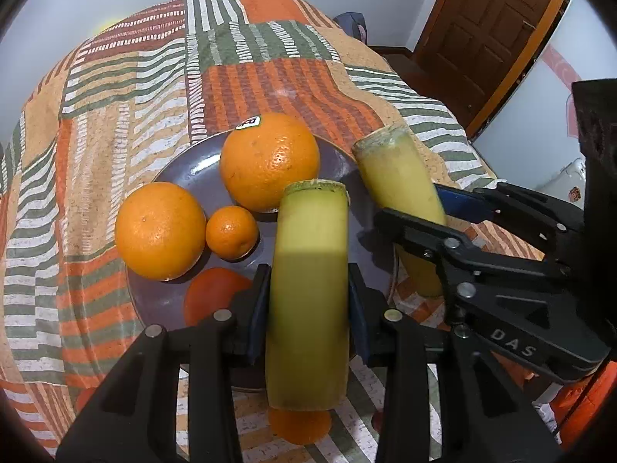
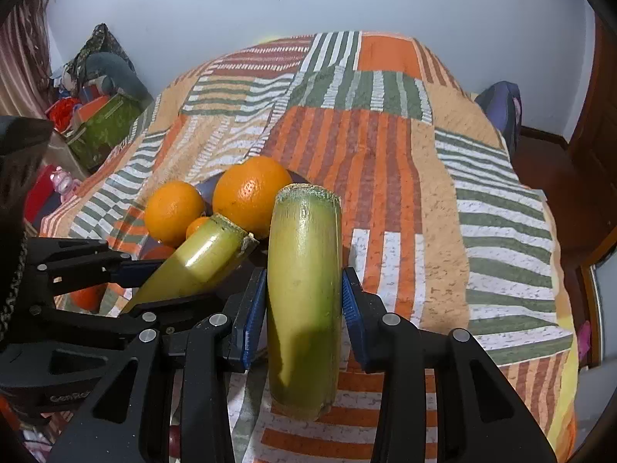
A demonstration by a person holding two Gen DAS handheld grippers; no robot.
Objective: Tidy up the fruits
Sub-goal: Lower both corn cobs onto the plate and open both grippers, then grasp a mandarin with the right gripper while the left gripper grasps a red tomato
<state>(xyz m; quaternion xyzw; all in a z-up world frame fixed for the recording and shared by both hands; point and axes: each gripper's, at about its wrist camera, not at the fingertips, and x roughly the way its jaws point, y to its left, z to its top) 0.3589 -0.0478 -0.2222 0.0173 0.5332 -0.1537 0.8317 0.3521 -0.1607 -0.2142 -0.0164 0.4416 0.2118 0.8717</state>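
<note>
Each hand-held gripper, left [image 1: 308, 301] and right [image 2: 304, 308], clamped 1 sugarcane piece [image 1: 308, 289] above the plate [image 1: 185, 166] of oranges [image 1: 270, 160], likely awaiting placement.

Pretty bright, even indoor light, slightly cool on the walls. Heavy fisheye warp with black vignette in the corners. A hard-edged shadow cuts across the left cane piece [image 1: 308, 289], glare sits on the big orange [image 1: 270, 162], and close-up stuff looks a bit soft.

the oranges [image 1: 270, 162] have glossy, dimpled skin – the plate [image 1: 185, 166] is smooth and shiny, the bedspread [image 1: 115, 123] rough cloth.
</note>
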